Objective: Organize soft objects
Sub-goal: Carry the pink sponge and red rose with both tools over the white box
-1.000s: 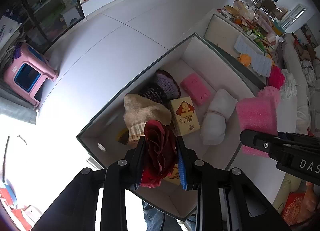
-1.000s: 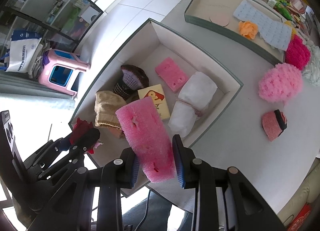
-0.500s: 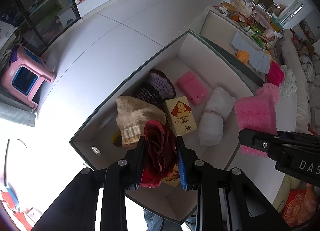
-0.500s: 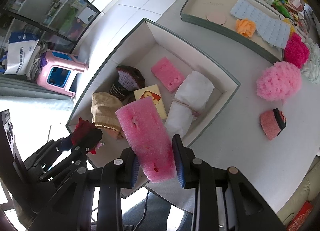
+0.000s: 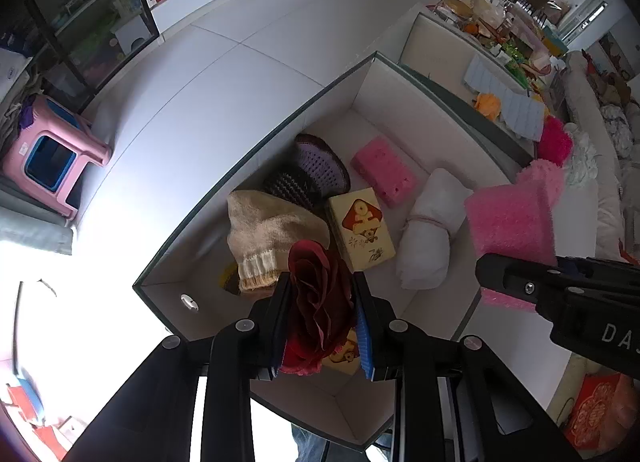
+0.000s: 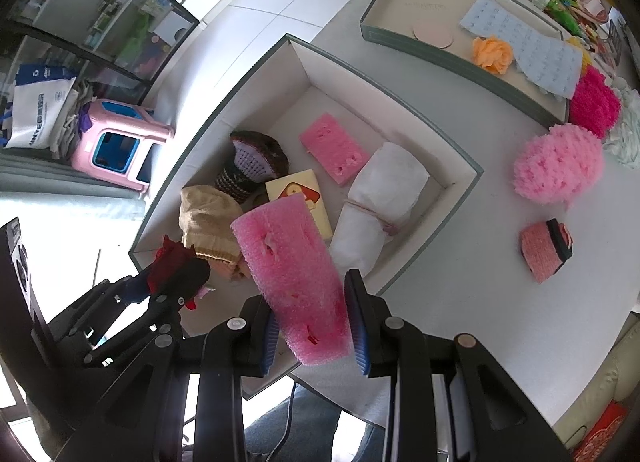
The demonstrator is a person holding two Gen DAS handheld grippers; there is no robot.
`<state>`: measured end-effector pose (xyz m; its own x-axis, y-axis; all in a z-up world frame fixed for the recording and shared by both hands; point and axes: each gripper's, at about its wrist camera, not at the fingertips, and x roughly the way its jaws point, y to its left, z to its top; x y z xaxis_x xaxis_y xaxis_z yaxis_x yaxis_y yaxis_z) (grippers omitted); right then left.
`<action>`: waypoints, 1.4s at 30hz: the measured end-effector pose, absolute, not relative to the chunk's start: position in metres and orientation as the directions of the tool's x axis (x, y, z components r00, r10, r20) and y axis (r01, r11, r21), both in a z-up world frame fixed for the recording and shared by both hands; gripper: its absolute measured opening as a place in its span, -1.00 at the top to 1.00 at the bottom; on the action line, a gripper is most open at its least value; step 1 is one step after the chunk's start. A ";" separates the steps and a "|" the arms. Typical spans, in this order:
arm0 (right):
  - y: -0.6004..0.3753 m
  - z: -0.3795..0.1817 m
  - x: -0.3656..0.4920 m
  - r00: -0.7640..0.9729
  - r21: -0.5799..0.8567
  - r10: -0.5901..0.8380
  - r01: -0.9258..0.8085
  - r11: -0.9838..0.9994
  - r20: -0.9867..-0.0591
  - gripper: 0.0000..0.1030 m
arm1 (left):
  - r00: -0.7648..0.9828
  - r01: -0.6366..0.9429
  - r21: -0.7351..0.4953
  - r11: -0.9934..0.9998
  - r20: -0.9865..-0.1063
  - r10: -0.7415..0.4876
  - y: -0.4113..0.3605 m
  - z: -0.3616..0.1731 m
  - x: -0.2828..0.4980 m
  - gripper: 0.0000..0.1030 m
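Note:
My left gripper (image 5: pixel 322 322) is shut on a dark red fabric rose (image 5: pixel 318 302) and holds it above the near end of the open white box (image 5: pixel 256 150). My right gripper (image 6: pixel 312 326) is shut on a long pink foam sponge (image 6: pixel 292 262), held over the box's near right edge. In the box (image 6: pixel 460 166) lie a beige knit hat (image 5: pixel 268 234), a purple-brown crochet piece (image 5: pixel 316 170), a yellow tissue pack (image 5: pixel 362 230), a small pink sponge (image 5: pixel 384 170) and a white rolled cloth (image 5: pixel 432 230).
On the table right of the box sit a pink fluffy ball (image 6: pixel 558 162), a magenta one (image 6: pixel 594 102) and a pink knit roll with a black band (image 6: pixel 546 250). A second shallow tray (image 6: pixel 404 38) stands behind, with an orange flower (image 6: pixel 492 54) and a blue mat (image 6: pixel 528 46).
Both grippers have risen and drawn back a little with their loads; the box looks smaller and farther. Both grips hold.

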<state>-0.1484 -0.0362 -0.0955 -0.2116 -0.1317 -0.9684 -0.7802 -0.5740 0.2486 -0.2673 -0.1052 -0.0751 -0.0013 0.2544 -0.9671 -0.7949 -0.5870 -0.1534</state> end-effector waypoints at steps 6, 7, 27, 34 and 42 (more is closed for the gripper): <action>-0.036 -0.096 -0.151 -0.204 0.240 -0.128 -0.779 -0.579 -0.971 0.36 | -0.004 -0.794 -0.148 -0.590 -0.969 0.248 -0.104 -0.077 -0.268 0.42; -0.036 -0.096 -0.151 -0.202 0.238 -0.128 -0.778 -0.581 -0.971 0.36 | -0.005 -0.793 -0.145 -0.592 -0.970 0.244 -0.104 -0.078 -0.268 0.42; -0.038 -0.105 -0.155 -0.179 0.221 -0.129 -0.781 -0.585 -0.975 0.36 | 0.001 -0.800 -0.136 -0.585 -0.974 0.226 -0.101 -0.085 -0.268 0.42; -0.038 -0.108 -0.156 -0.170 0.213 -0.127 -0.782 -0.586 -0.977 0.36 | 0.003 -0.809 -0.133 -0.572 -0.975 0.222 -0.098 -0.085 -0.266 0.42; -0.035 -0.111 -0.156 -0.162 0.201 -0.119 -0.786 -0.584 -0.980 0.36 | 0.006 -0.815 -0.131 -0.565 -0.976 0.218 -0.094 -0.085 -0.263 0.42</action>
